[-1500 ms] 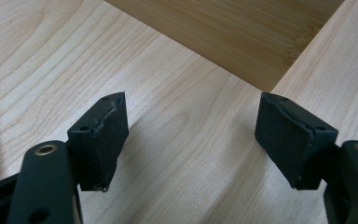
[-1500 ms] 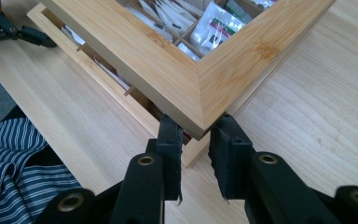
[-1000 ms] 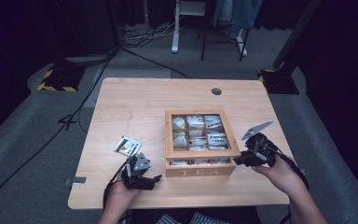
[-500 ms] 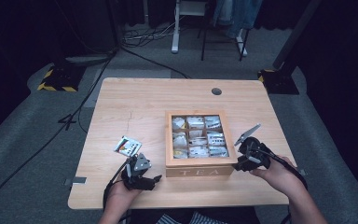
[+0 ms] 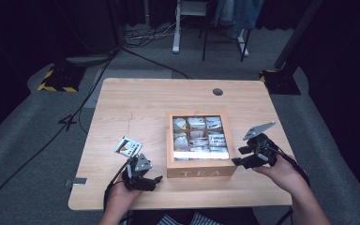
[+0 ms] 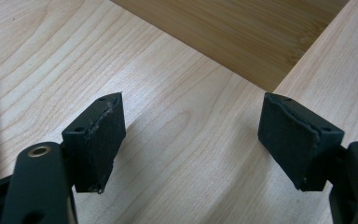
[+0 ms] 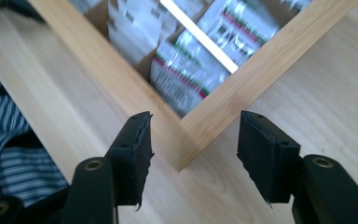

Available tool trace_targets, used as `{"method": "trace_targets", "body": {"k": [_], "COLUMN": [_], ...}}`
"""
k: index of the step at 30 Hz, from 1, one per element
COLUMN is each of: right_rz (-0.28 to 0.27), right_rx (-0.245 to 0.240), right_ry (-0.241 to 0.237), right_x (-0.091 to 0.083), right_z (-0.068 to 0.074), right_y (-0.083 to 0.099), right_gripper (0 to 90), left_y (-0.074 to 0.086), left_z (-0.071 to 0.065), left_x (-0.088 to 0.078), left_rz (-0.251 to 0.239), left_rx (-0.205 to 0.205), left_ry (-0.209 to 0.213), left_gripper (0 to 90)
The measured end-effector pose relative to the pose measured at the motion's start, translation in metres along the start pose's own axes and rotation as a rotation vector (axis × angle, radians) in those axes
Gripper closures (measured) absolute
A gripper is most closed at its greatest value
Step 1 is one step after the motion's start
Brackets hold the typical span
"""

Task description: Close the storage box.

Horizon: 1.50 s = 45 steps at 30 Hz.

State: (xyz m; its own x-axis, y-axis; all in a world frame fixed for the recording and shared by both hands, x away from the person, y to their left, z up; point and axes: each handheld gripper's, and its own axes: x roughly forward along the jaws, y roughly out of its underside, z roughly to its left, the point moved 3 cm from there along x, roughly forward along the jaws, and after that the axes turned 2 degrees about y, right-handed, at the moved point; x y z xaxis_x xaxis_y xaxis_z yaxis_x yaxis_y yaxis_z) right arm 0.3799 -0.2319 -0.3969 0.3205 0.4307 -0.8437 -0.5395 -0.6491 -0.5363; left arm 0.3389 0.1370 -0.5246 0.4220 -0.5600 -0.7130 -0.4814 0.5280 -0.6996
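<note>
A wooden tea box (image 5: 201,172) marked TEA stands in the middle of the table, with tea bags showing in its compartments. My right gripper (image 5: 237,155) is at its front right corner. In the right gripper view the box corner (image 7: 193,140) lies between the jaws of the right gripper (image 7: 193,122), which have just been opening, and the pads stand clear of the wood. My left gripper (image 5: 157,179) rests open near the front left corner. In the left gripper view the left gripper (image 6: 191,105) has only bare table between its jaws, with the box wall (image 6: 242,32) ahead.
One loose tea bag packet (image 5: 128,146) lies on the table left of the box, just beyond the left gripper. A round cable hole (image 5: 218,92) sits near the far edge. The table's front edge runs close under both hands.
The right gripper's jaws have spread wider around the box's front right corner, and that hand shifted slightly. The left gripper and the loose packet have stayed put.
</note>
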Motion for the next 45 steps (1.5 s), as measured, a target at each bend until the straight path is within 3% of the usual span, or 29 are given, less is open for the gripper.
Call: {"method": "trace_targets", "body": {"k": [4,11,20,24,31,40,45], "right_rz": [-0.100,-0.188,-0.204,-0.217,-0.243,-0.209,-0.197], "right_rx": [0.053,0.114,0.205,0.218,0.228,0.269,0.255], "right_ry": [0.033,0.099,0.164,0.183,0.211,0.234,0.264], "right_x": [-0.004,-0.002,0.014,0.023,0.042,0.063,0.071], "right_z": [-0.016,-0.047,-0.084,-0.095,-0.107,-0.121,-0.123], "right_y": [0.001,0.012,0.037,0.045,0.059,0.073,0.076], "right_gripper": [41.7,39.7,42.9,42.8,43.1,44.7,44.6], "left_y": [0.000,0.000,-0.001,-0.002,-0.002,-0.003,-0.003], "left_z": [0.000,0.001,0.004,0.005,0.006,0.006,0.006], "left_x": [0.000,0.000,0.001,0.001,0.002,0.002,0.002], "left_rz": [-0.002,-0.003,-0.002,0.000,-0.002,-0.003,-0.003], "left_rx": [-0.004,-0.007,-0.012,-0.013,-0.025,-0.026,-0.026], "left_ry": [0.002,-0.001,-0.009,-0.011,-0.017,-0.024,-0.024], "left_gripper": [23.8,23.8,23.9,23.9,23.9,23.8,23.8]}}
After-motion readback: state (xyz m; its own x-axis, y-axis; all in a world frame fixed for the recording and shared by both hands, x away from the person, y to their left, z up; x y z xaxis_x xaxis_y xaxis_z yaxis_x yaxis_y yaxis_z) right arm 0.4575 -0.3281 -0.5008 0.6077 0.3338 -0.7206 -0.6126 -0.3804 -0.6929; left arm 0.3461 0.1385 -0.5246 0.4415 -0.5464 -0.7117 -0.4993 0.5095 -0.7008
